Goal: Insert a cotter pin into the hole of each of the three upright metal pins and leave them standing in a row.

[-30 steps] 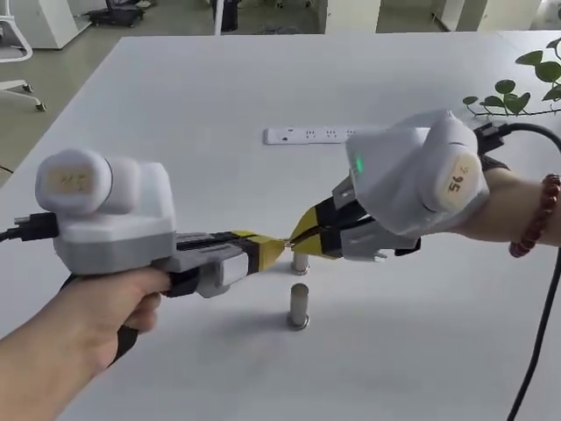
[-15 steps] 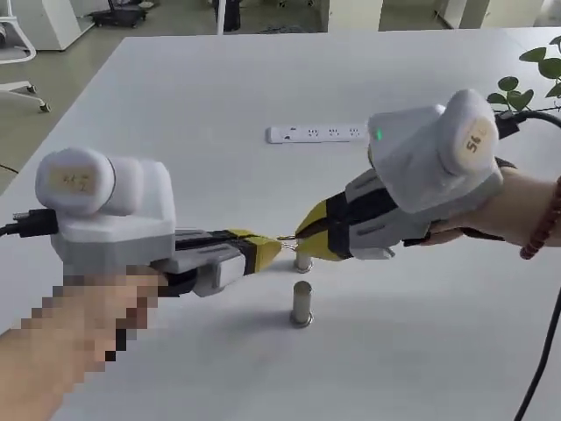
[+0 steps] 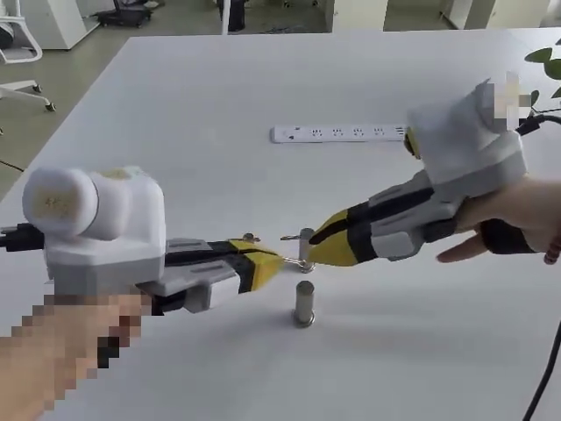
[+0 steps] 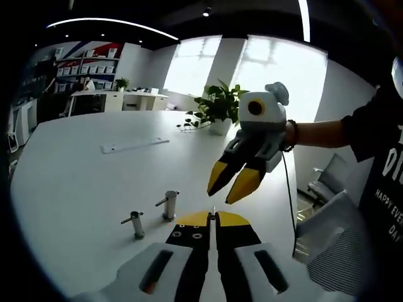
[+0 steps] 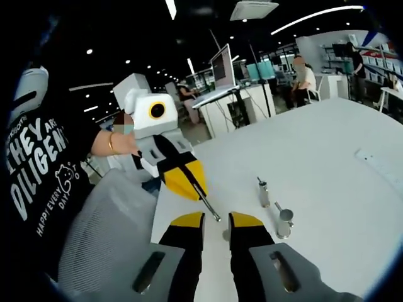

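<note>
**COTTER PIN PINCHED LEFT, RIGHT JAWS WAITING OPEN**

Clamped tight in the left gripper (image 4: pixel 213 217), a slim cotter pin (image 5: pixel 208 202), poking out past the yellow tips toward the right gripper (image 5: pixel 217 221). Held that way, at a guess, to offer the free end for a fresh grip or to line it up with a hole. Right jaws apart, gripping nothing, with the pin's end just ahead of the gap.

On the white table (image 3: pixel 175 105), two upright metal pins: a near one (image 3: pixel 303 304) standing clear, a far one (image 3: pixel 306 247) between the two sets of tips. From the left gripper view, each with what looks like a short cross-piece near the top, so likely already fitted. Too small to say for sure. Both grippers kept low and close to the work, probably to shorten the trip to the next hole. Power strip (image 3: pixel 337 133) well back, out of the way.

Against half a second earlier: tips then nearly touching over the far pin, now drawn apart, leaving it in plain sight. Right gripper swung out to the right and laid flatter. Left gripper much where it was, allowing for a shift of the headset.
</note>
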Motion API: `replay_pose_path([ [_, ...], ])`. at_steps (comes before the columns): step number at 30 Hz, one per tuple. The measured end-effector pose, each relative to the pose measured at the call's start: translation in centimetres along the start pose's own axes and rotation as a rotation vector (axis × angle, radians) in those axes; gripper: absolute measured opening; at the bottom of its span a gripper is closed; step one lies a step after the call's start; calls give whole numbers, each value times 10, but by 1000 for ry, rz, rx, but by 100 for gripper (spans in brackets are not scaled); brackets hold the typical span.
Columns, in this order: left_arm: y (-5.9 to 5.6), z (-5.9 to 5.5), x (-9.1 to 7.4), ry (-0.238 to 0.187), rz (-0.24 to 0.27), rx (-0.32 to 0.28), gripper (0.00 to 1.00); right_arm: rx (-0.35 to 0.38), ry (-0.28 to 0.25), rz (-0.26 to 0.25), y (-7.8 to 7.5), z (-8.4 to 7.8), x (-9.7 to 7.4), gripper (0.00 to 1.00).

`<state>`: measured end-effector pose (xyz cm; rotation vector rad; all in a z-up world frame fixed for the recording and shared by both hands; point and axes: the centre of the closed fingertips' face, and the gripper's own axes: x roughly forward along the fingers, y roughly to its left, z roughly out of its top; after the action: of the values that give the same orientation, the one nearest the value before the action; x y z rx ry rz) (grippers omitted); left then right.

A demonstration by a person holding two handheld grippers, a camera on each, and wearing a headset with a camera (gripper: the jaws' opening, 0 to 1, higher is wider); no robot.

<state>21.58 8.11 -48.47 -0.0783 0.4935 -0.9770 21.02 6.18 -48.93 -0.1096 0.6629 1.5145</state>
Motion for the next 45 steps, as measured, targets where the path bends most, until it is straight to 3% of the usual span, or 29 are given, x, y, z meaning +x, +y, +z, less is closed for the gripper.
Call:
replay_pose_path([
  [5, -16, 1, 0, 2, -66, 50, 0, -13, -4, 30, 8, -7, -5, 10],
  [8, -24, -3, 0, 18, -95, 85, 0, -22, 5, 73, 19, -12, -7, 9],
  [20, -38, -3, -2, 9, -171, 104, 0, -37, 27, 158, 36, -25, -4, 6],
  [36, -52, -2, -6, 2, -234, 113, 0, -45, 23, 221, 49, -24, 0, 1],
  [42, -52, -4, -6, 12, -240, 117, 0, -95, 30, 235, 51, -24, -2, 0],
  [45, -49, -5, -5, 18, -233, 116, 0, -117, 38, 218, 47, -24, -2, 0],
])
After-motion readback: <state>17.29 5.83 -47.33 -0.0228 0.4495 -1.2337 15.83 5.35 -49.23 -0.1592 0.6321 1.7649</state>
